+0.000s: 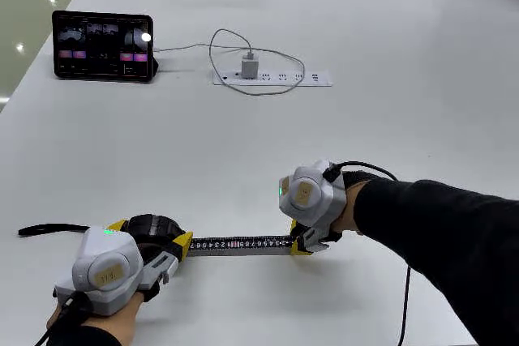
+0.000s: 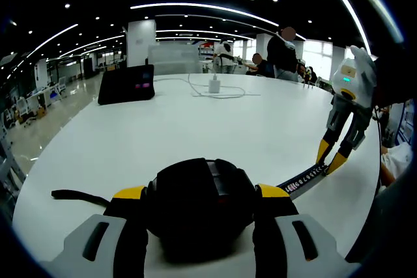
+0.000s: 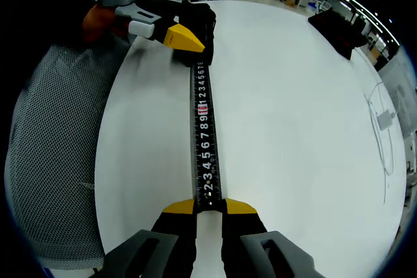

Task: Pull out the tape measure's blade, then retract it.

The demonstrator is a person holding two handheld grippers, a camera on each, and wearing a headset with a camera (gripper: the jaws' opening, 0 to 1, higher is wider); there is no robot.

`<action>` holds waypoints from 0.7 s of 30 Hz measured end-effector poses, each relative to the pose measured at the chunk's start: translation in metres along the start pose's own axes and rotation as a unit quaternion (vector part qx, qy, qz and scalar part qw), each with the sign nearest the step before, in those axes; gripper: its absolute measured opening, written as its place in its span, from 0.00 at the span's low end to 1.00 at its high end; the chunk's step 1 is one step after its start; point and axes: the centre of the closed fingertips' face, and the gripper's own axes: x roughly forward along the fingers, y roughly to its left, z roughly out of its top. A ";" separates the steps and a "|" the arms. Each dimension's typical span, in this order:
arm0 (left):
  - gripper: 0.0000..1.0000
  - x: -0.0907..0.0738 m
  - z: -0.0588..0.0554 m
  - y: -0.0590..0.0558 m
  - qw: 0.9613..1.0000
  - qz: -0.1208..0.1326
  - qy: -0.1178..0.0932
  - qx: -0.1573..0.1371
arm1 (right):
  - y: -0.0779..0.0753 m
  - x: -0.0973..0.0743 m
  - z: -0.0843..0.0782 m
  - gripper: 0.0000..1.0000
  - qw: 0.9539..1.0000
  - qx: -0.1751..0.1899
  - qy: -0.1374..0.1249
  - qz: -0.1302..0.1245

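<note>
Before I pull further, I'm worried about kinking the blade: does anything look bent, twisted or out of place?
Nothing stands out. The blade runs straight, numbers up, from the tape measure case, clamped in the left gripper, to the right gripper pinching its tip. The case's strap trails loose on the table.

White table point(image 1: 365, 119): tablet point(image 1: 103, 45) at 11 o'clock, power strip point(image 1: 276, 79) at 12, tape measure point(image 1: 154, 231) at 7.
</note>
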 end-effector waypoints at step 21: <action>0.61 0.000 -0.001 0.000 1.000 0.000 0.002 0.002 | 0.000 0.003 0.005 0.10 1.000 0.013 0.003 -0.004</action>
